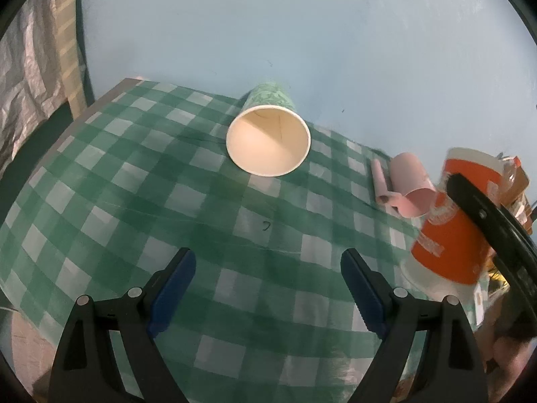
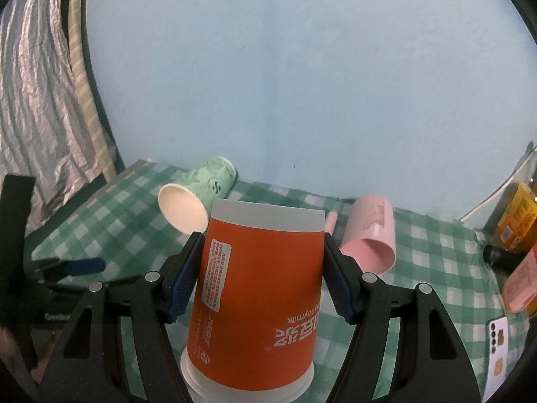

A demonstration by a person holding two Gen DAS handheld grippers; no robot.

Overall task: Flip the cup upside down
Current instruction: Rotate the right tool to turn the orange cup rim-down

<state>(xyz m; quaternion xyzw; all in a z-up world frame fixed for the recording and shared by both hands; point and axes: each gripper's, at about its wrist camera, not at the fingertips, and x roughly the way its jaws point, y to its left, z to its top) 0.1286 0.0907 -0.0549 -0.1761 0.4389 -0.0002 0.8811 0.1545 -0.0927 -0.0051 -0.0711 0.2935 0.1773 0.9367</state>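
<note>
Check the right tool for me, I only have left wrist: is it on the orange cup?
Observer: The right tool straddles the orange cup, with its fingers close on both sides. I can't tell if they press.
Operator: Cup flipped?
Observer: Yes. The print reads inverted and the wide rim is down on the checked cloth.
Operator: Anything past it that I can't see?
Observer: A white phone lies flat near the table's edge, apart from the cup.
</note>
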